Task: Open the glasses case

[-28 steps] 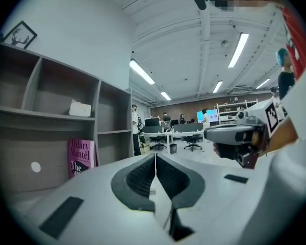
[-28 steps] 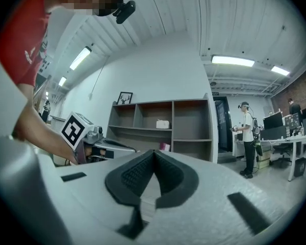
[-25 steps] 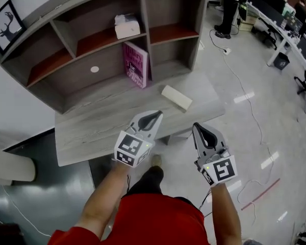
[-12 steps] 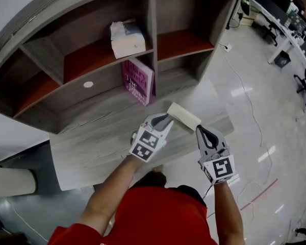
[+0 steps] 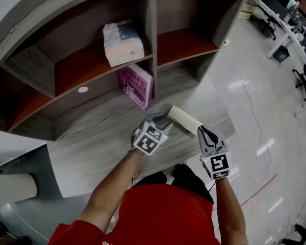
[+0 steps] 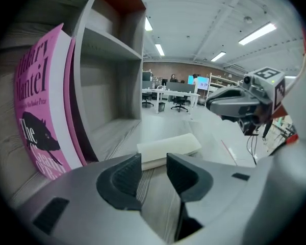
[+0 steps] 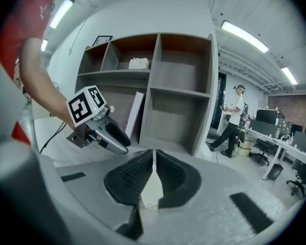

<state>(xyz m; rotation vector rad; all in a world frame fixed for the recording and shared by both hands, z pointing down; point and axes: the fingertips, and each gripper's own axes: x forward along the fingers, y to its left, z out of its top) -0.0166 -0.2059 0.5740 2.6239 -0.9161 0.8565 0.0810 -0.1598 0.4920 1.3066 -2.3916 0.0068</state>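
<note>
Treat glasses case point(image 5: 183, 119) as probably light, stiff, slippery: clamp its end with slightly spread left gripper point(image 6: 154, 161) beside it; work its long edge with right gripper point(image 7: 153, 157), jaws pressed together nearby.

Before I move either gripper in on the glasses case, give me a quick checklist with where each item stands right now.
1. Glasses case lying flat on the desk, closed: ok.
2. Left gripper open to take it: ok. Its fingers are apart, and the case is ahead of them, not between them.
3. Right gripper open: not ok. Its fingers are together, at the case's right end.
4. Right gripper touching the case: cannot tell.
5. Which side the lid's seam faces: cannot tell.
6. Pink book clear of the case: ok. It stands apart, under the shelf.
</note>
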